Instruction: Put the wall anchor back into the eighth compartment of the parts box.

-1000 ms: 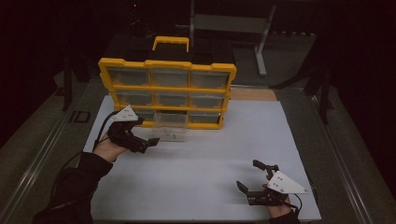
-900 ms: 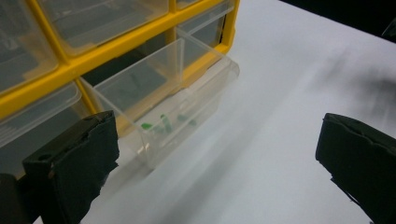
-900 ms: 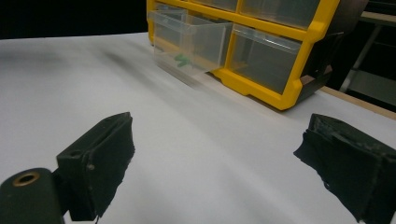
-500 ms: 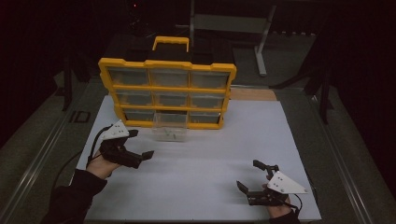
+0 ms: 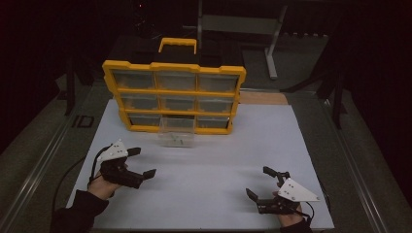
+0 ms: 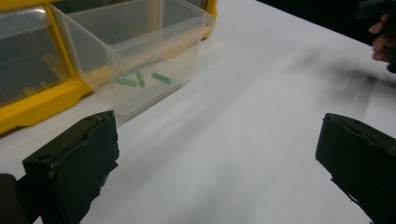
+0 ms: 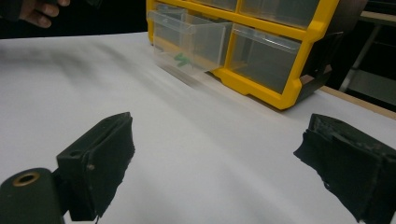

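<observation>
A yellow organizer (image 5: 175,96) with clear drawers stands tilted at the back of the white table (image 5: 204,160). Its bottom middle drawer (image 5: 177,132) is pulled out and holds three small green pieces (image 6: 140,78), also visible in the drawer (image 7: 191,42) in the right gripper view. My left gripper (image 5: 142,161) is open at the front left, well short of the drawer, with nothing between its jaws. My right gripper (image 5: 261,182) rests open at the front right, empty.
The organizer's carry handle (image 5: 178,44) sticks up at the back. A metal stand (image 5: 272,34) rises behind the table. A wooden strip (image 5: 262,98) lies right of the organizer. Dark rails run along both table sides.
My left gripper has pulled back from the drawer toward the front left of the table, leaving the drawer out. The right gripper has stayed put.
</observation>
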A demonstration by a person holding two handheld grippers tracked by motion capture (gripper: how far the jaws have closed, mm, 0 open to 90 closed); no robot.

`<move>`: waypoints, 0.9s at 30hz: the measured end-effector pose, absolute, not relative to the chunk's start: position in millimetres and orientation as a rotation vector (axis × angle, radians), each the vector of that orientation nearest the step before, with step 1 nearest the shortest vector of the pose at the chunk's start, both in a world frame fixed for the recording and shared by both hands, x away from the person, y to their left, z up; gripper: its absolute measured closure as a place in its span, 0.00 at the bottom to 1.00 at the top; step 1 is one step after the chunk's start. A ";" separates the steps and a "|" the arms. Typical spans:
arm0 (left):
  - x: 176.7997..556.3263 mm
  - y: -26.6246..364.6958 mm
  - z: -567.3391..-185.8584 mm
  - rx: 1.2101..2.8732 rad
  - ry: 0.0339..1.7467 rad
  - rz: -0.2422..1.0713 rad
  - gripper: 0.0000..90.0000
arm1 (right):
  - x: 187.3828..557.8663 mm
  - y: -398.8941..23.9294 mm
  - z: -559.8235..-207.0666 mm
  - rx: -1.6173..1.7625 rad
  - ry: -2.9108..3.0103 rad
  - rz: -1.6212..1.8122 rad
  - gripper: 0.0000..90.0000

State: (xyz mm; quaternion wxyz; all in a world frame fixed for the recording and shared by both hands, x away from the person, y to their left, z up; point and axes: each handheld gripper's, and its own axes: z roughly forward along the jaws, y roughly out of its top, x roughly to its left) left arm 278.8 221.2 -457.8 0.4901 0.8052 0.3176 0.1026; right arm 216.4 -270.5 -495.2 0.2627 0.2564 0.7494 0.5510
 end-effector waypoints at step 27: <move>252.2 228.4 -501.2 1.931 0.786 0.234 0.00 | 216.4 -270.5 -495.7 0.694 2.030 1.489 0.10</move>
